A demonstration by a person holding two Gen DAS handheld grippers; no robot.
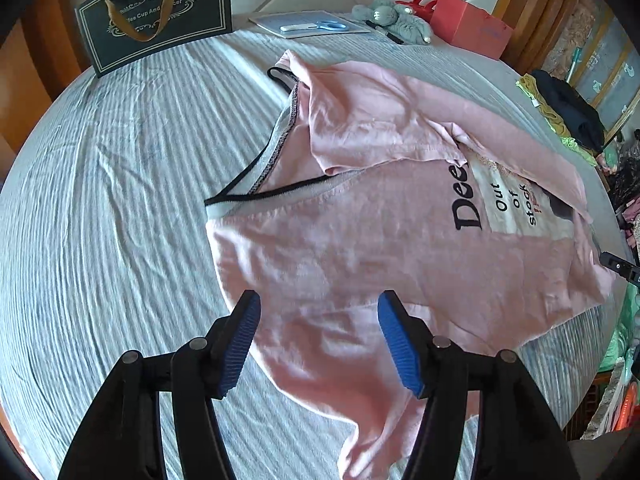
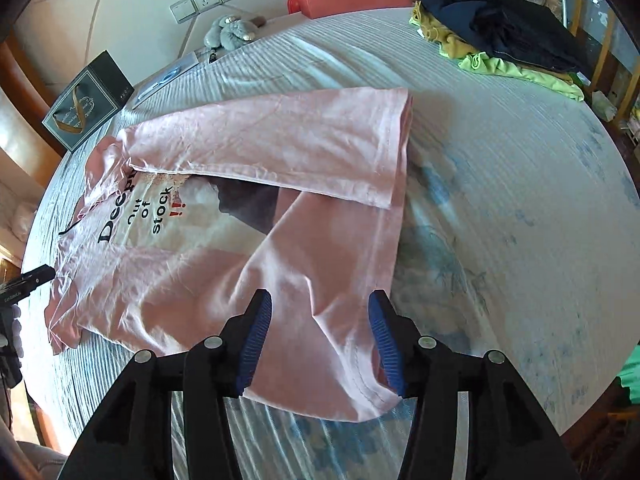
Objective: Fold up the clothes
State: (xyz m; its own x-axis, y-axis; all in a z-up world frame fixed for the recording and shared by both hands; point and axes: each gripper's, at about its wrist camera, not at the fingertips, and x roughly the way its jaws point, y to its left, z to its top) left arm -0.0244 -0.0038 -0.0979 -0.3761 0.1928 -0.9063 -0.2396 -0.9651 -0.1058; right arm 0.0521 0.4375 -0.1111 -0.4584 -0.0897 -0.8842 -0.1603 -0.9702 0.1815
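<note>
We see a pink shirt (image 1: 360, 240) lying on a bed (image 1: 100, 200) with a gray striped cover. The shirt sits near the middle of the bed, and its near side lies along the near edge. The far side of the shirt is folded over onto the front, so it hides part of the printed picture and the black words.

Our left gripper (image 1: 318, 344) hangs over the near sleeve of the shirt. Its 2 blue pads (image 1: 240, 344) stand wide apart and hold nothing. Our right gripper (image 2: 318, 340) hangs over the bottom corner of the shirt (image 2: 256, 184) by the near edge. Its 2 blue pads (image 2: 256, 340) are also spread apart, with pink cloth lying between them, and they are not pinching it.

At the far edge of the bed we see a dark gift bag (image 1: 156, 12), a red bag (image 1: 468, 24) and a gray soft toy (image 1: 394, 18). A pile of clothes (image 2: 508, 32) sits at the far right corner of the bed (image 2: 520, 200).
</note>
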